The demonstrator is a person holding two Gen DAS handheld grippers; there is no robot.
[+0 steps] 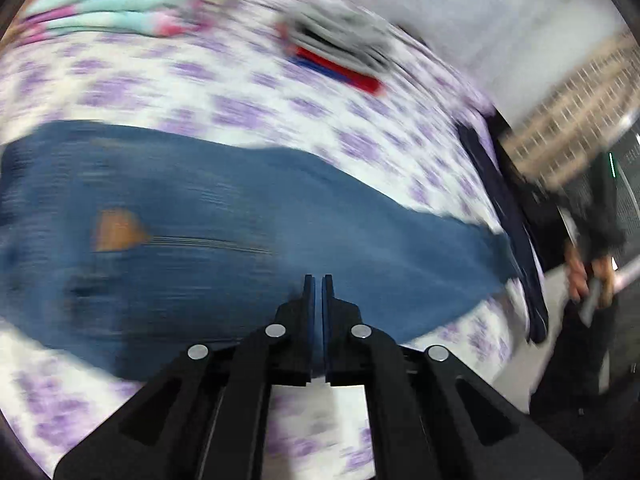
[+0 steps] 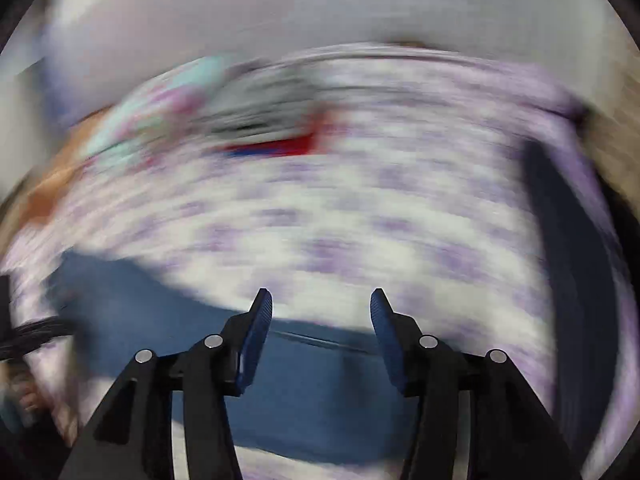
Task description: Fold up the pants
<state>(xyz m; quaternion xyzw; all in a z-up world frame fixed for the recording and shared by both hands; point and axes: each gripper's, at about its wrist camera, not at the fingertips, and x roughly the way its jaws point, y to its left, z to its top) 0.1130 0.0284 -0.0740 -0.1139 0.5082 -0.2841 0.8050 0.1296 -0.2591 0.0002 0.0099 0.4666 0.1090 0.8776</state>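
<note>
Blue jeans [image 1: 224, 216] with a tan waist patch lie spread across a bed with a white and purple flowered sheet [image 1: 208, 96]. My left gripper [image 1: 318, 280] is over the near edge of the jeans, its jaws almost together with only a thin gap; no cloth shows between them. In the right wrist view the jeans [image 2: 312, 392] lie under and in front of my right gripper [image 2: 321, 304], which is open and empty above their far edge. Both views are blurred by motion.
A folded pastel blanket [image 1: 120, 4] and a grey, red and blue folded garment [image 1: 340, 48] lie at the far side of the bed. A dark garment [image 1: 504, 216] hangs over the bed's right edge. A person [image 1: 584, 240] stands at the right.
</note>
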